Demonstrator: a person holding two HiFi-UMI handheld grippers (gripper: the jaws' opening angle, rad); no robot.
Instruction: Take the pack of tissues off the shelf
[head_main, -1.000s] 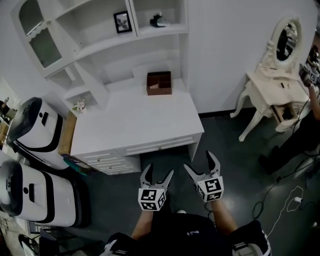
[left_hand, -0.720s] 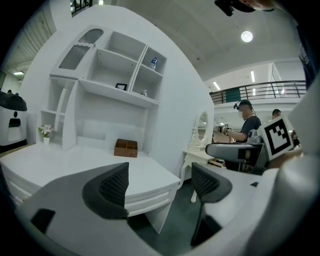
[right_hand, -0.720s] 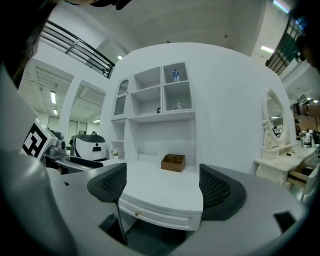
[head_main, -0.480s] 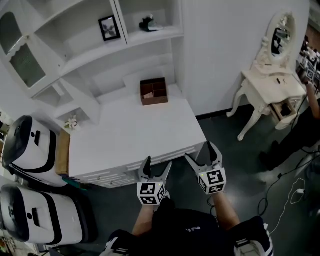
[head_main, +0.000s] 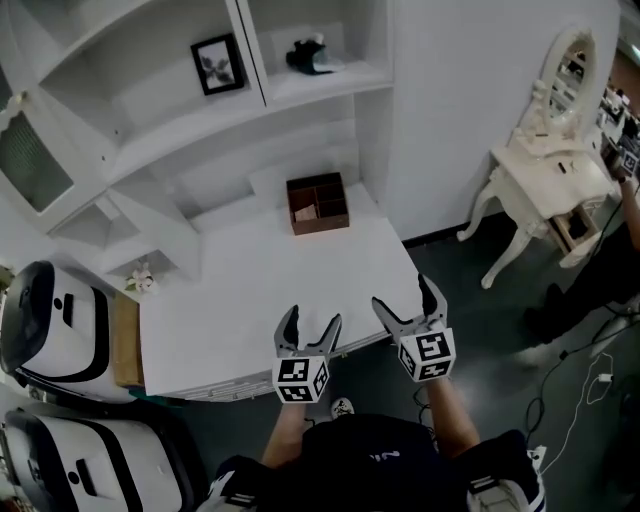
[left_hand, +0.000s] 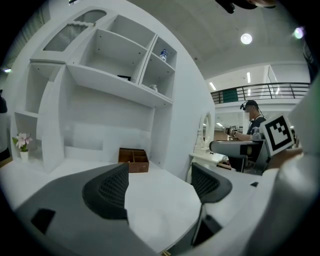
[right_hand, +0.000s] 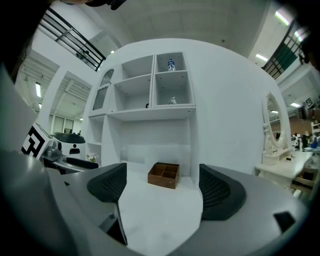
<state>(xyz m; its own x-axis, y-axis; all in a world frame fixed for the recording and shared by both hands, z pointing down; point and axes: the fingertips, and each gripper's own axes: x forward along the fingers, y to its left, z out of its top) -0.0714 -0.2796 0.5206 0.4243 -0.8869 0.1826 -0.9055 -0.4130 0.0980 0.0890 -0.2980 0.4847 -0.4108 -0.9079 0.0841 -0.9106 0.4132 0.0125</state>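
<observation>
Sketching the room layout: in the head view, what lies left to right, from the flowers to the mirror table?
Small potted flowers → framed picture → brown wooden box → right gripper → white dressing table.

A white desk (head_main: 240, 300) stretches ahead of the left gripper (head_main: 310, 325) and right gripper (head_main: 407, 303), both held with jaws apart over its near edge. A compartmented brown wooden box (head_main: 318, 203) sits at the desk's far side, ahead of both. On the shelf unit (head_main: 300, 95) above it, a framed picture (head_main: 218, 65) and a dark object (head_main: 312, 57) stand in adjoining bays. A small potted flower (head_main: 141, 281) occupies a low shelf well left of the left gripper.
</observation>
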